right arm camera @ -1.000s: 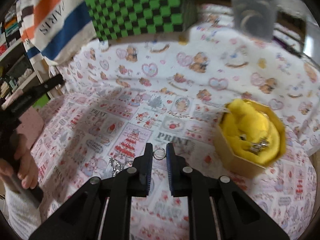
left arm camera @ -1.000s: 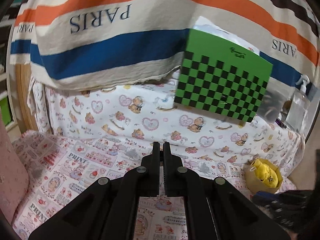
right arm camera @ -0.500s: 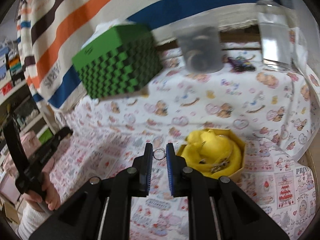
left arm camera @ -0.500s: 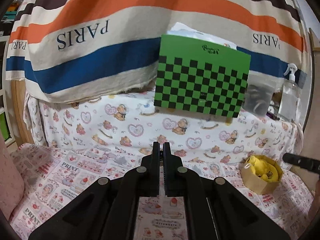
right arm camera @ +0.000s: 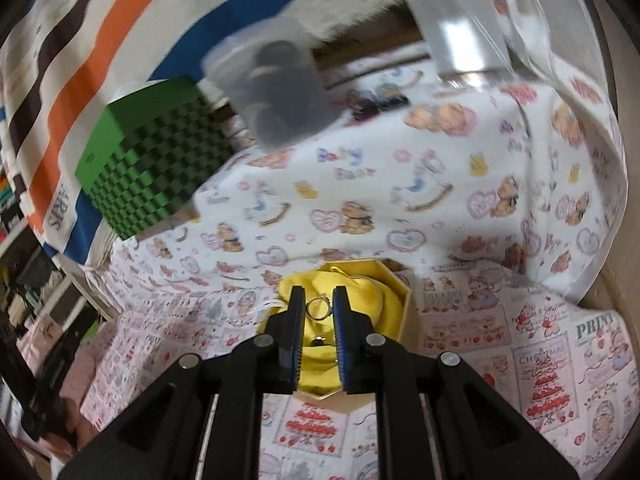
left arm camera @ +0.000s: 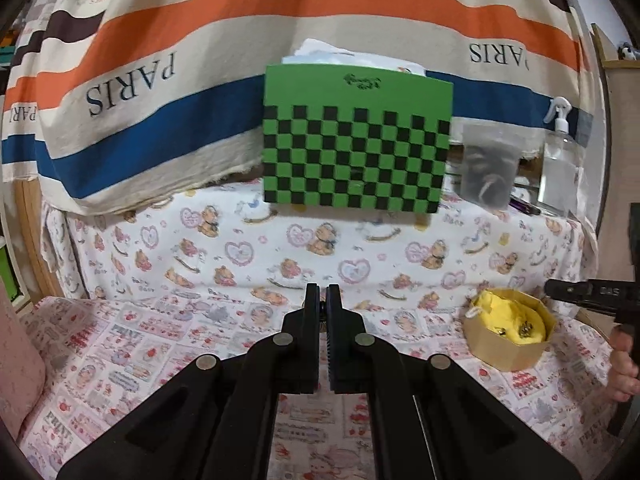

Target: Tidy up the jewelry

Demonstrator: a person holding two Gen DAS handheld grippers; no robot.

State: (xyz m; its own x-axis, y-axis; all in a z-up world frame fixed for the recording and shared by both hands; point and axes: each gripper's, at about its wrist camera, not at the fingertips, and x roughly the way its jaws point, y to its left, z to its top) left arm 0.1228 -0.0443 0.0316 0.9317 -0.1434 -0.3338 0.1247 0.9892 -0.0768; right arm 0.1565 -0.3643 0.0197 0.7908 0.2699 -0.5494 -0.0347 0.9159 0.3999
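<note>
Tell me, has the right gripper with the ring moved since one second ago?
Yes. The right gripper, shut on the ring, moved right to above the yellow-lined box.

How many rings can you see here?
2 clearly: one ring pinched in the right hand-held gripper in front of the box, another on the yellow cloth inside. More may be hidden.
</note>
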